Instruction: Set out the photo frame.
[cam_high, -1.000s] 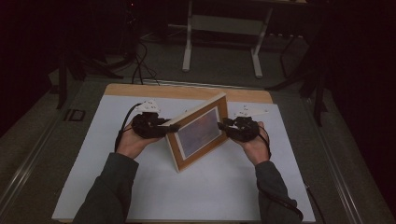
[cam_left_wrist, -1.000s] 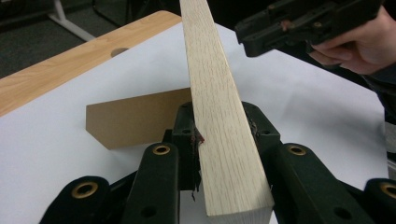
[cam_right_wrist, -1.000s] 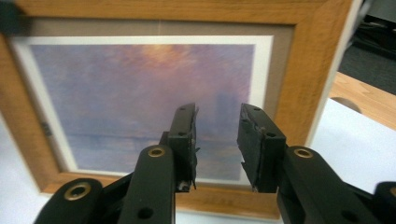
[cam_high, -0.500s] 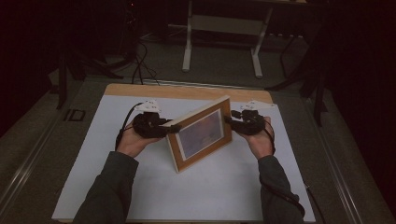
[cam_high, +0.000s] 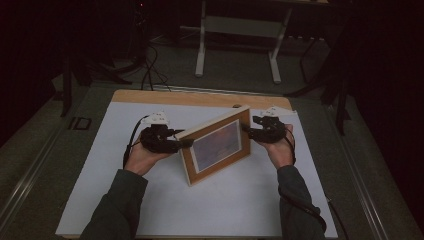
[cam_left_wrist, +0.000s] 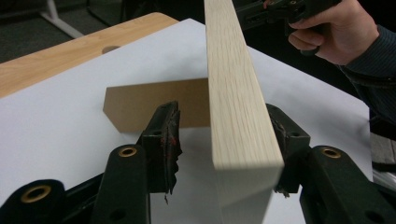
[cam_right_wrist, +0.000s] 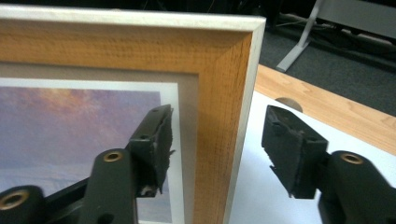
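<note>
A wooden picture frame (cam_high: 217, 150) with a purple sky print stands on the white sheet, leaning back on its brown easel prop (cam_left_wrist: 144, 105). My left gripper (cam_high: 186, 142) sits at the frame's left edge. Its jaws have just been opening, and the light wood edge (cam_left_wrist: 236, 93) lies between them with a clear gap at the left pad (cam_left_wrist: 163, 135). My right gripper (cam_high: 246, 129) straddles the frame's right edge (cam_right_wrist: 219, 93). Its jaws have also just been opening, and both pads stand off the wood.
The white sheet (cam_high: 150, 200) covers most of the wooden table (cam_high: 200, 97), which has a round hole (cam_high: 236, 106) near the back edge. Beyond the table are a metal stand (cam_high: 240, 25) and cables (cam_high: 150, 70) on the dark floor.
Both grippers' jaws have spread apart from the frame's side edges. The frame's right end has shifted slightly right, and the frame now rests on its prop.
</note>
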